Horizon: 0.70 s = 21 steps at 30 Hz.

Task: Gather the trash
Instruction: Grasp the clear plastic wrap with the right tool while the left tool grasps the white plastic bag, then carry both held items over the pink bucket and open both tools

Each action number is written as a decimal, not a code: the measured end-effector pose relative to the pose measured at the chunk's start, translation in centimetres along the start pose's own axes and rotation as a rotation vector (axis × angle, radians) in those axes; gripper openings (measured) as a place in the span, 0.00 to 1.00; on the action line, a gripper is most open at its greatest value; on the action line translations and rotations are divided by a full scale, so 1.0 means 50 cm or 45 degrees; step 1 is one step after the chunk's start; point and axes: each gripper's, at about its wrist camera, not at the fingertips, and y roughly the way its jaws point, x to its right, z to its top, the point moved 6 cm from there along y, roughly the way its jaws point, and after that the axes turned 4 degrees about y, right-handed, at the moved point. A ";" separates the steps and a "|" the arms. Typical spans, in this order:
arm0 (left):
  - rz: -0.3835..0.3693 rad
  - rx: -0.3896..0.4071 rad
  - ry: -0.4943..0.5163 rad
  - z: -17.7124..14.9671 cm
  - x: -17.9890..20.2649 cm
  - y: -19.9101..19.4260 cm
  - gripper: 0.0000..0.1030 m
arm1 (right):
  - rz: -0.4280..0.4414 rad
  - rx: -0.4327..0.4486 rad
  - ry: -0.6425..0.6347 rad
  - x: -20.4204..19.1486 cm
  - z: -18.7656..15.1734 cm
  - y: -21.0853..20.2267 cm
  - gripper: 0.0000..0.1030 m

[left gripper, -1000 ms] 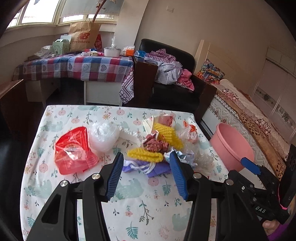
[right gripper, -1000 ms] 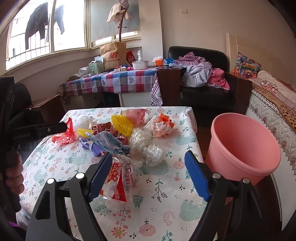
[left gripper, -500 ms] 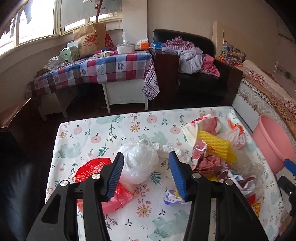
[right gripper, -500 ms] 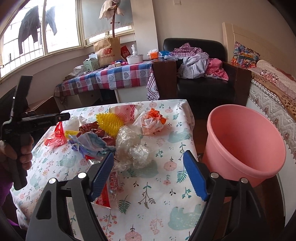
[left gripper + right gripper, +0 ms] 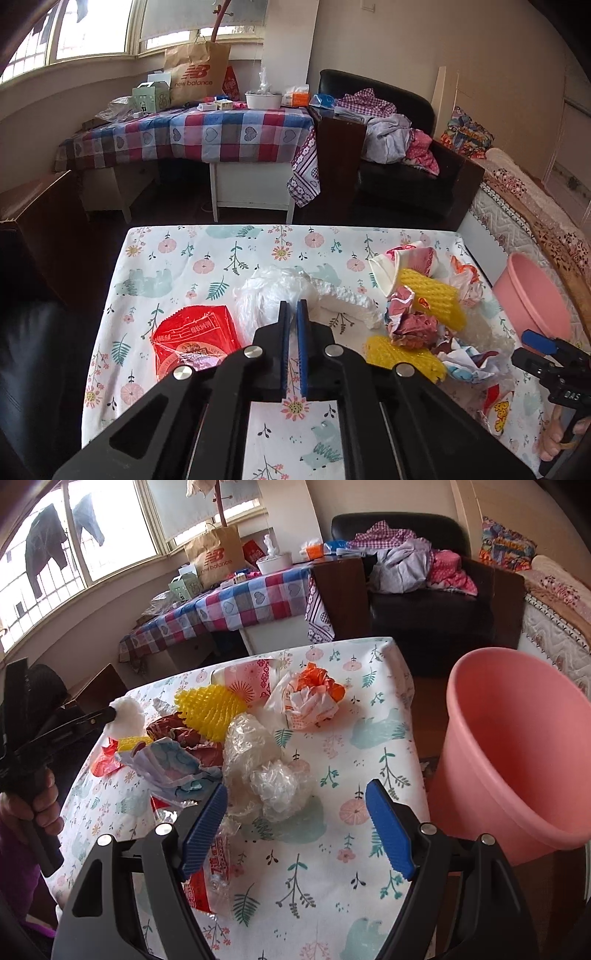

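My left gripper [image 5: 291,314] is shut on the white plastic bag [image 5: 269,295], seen from the right wrist view as a white wad [image 5: 127,716] at the left gripper's tip. A red snack packet [image 5: 195,339] lies to its left. Yellow foam nets [image 5: 430,302], crumpled paper [image 5: 410,325] and clear plastic [image 5: 266,771] are piled on the floral table [image 5: 207,266]. My right gripper [image 5: 295,827] is open and empty above the clear plastic. A pink bucket [image 5: 517,760] stands right of the table.
An orange-and-white wrapper [image 5: 314,701] and a pink paper cup [image 5: 247,679] lie toward the table's far side. A checked side table [image 5: 192,136], a black armchair with clothes [image 5: 399,147] and a bed [image 5: 532,214] lie beyond.
My left gripper swung left from the pile to the white bag and shut on it. My right gripper moved forward over the clear plastic and stayed open.
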 end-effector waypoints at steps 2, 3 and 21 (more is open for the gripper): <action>-0.018 0.009 -0.013 -0.001 0.002 -0.015 0.03 | -0.014 -0.014 -0.020 0.000 0.004 0.013 0.75; -0.024 0.013 -0.017 -0.002 0.004 -0.021 0.03 | -0.021 -0.024 -0.024 -0.002 0.007 0.021 0.74; -0.182 0.128 0.026 0.016 0.114 -0.131 0.03 | 0.061 0.093 0.031 -0.006 0.013 -0.101 0.10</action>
